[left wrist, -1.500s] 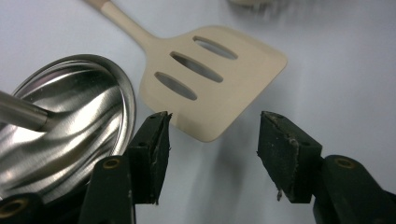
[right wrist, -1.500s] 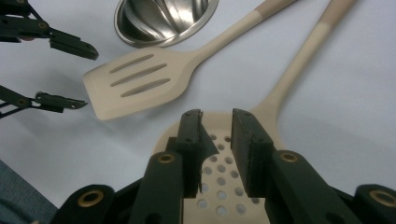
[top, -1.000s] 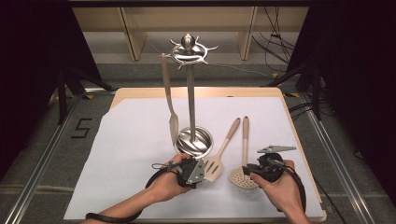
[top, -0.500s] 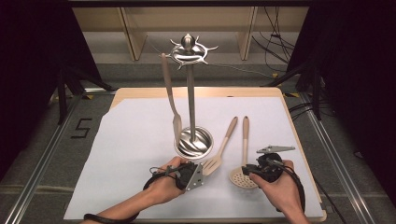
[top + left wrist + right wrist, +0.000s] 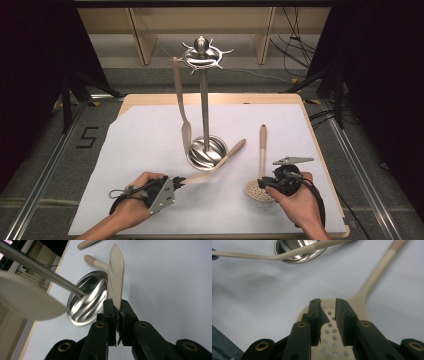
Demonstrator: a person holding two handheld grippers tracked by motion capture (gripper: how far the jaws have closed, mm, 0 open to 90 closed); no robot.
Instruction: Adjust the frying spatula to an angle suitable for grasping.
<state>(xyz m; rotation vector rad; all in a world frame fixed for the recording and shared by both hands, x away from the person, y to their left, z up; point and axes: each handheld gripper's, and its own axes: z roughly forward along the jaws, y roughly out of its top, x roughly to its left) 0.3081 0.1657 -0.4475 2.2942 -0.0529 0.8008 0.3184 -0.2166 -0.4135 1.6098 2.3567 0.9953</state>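
Left gripper view: the left gripper [image 5: 117, 312] is clamped on the blade of the turner [image 5: 116, 275], which stands edge-on between the jaws with its handle running away past the stand [image 5: 87, 302] base. In the high view, the left gripper [image 5: 172, 184] has drawn back toward the table's [image 5: 150, 130] near edge since a second ago, and the turner [image 5: 215, 165] has swung with it, its handle now raised across the rim of the stand [image 5: 204, 95] base. The pickup appears complete; hanging it on the stand, where a spatula [image 5: 181, 105] already hangs, is judged the next step. The right gripper [image 5: 327, 306] hovers over the skimmer [image 5: 362, 290] bowl, jaws slightly apart, gripping nothing.
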